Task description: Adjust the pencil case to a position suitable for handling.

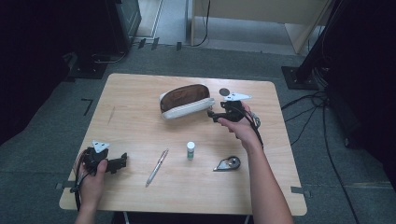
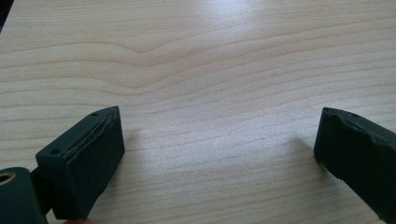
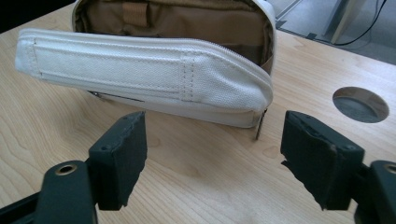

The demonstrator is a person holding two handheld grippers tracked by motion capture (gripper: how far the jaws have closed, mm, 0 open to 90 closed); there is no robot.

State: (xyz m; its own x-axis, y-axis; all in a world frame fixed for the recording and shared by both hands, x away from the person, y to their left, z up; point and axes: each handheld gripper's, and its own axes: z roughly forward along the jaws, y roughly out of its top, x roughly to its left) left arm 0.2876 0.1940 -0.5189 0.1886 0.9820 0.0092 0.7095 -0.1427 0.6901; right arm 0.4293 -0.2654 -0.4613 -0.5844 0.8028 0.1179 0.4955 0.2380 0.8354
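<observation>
R gripper (image 3: 212, 154), jaws wide & empty, should prob. approach open pouch (image 3: 154, 70) at frame centre squarely; L gripper (image 2: 219, 154) open too, idle.

The pencil case (image 1: 184, 101) lies on the table (image 1: 140, 126) at upper centre of the high view, my right gripper (image 1: 215, 114) just right of it. Pen (image 1: 157, 167), small bottle (image 1: 190, 150) and tape dispenser (image 1: 228, 163) line the lower middle; my left gripper (image 1: 122, 161) sits lower left.
</observation>
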